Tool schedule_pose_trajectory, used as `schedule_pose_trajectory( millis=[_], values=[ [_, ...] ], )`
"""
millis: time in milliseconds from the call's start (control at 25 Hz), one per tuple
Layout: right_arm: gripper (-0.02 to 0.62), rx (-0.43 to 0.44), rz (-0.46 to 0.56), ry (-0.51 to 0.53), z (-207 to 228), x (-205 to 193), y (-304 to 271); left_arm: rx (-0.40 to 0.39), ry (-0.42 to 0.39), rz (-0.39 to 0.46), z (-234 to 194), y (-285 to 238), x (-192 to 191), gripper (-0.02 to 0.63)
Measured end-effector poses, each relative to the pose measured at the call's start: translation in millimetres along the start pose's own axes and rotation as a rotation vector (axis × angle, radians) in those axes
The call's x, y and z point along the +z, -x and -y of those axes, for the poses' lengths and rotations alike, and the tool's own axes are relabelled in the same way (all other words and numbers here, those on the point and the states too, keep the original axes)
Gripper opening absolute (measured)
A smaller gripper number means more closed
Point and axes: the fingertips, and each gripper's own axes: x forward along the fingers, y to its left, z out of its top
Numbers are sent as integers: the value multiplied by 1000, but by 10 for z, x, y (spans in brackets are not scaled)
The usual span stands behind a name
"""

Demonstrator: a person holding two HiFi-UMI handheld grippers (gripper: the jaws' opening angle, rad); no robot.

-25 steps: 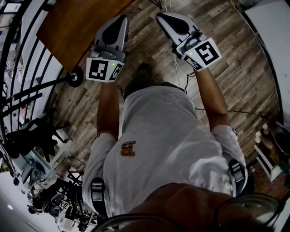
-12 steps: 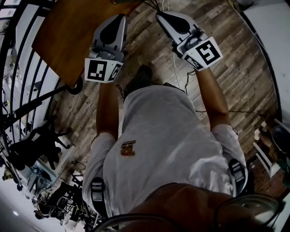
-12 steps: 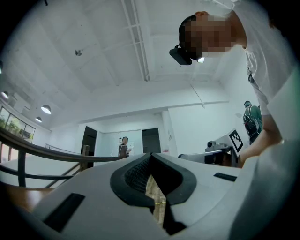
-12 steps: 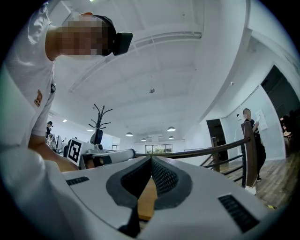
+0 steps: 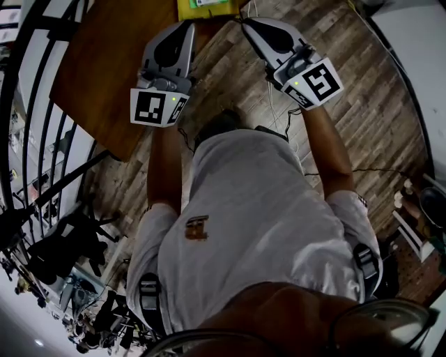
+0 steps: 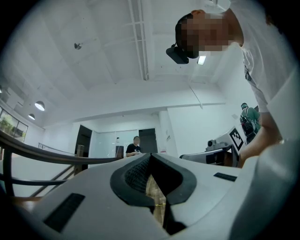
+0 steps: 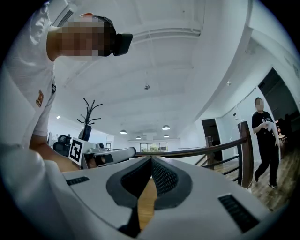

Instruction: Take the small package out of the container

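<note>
In the head view both grippers are held out in front of the person, side by side above the floor. My left gripper (image 5: 187, 26) is shut and empty, its tips over the near edge of a brown wooden table (image 5: 104, 70). My right gripper (image 5: 245, 22) is also shut and empty, over the plank floor just right of the table. A yellow-green object (image 5: 205, 7) lies on the table at the picture's top edge, cut off; I cannot tell what it is. In the left gripper view (image 6: 150, 157) and the right gripper view (image 7: 151, 159) the jaws meet with nothing between them. No small package shows.
A black railing (image 5: 35, 84) runs along the left beyond the table. Cables (image 5: 279, 115) trail on the plank floor under the right gripper. A white curved surface (image 5: 418, 42) stands at the right. Another person (image 7: 265, 140) stands by a railing in the distance.
The table has slid down and closer in the head view, and the yellow-green object has come into sight at the top edge. Both grippers stay shut, side by side.
</note>
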Motion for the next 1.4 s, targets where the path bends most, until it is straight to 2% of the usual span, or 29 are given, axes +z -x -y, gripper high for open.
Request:
schedule_pose_trajectory(
  millis=[240,480,920,1400],
  values=[
    [32,-39,-7,17,304,-14,-338,-43,-10,2,-392,-245,-114,18],
    [32,-64,-26,19,380,-133,-740,-65,6,-10,-834,-297,-273,18],
    [32,-97,-43,15,703,-188,-940,-112,-9,-53,-1063,-591,-503,19],
    [32,-56,-33,-2,1252,-234,-1232,-134,-35,-157,-1296,-1019,-825,21]
  ],
)
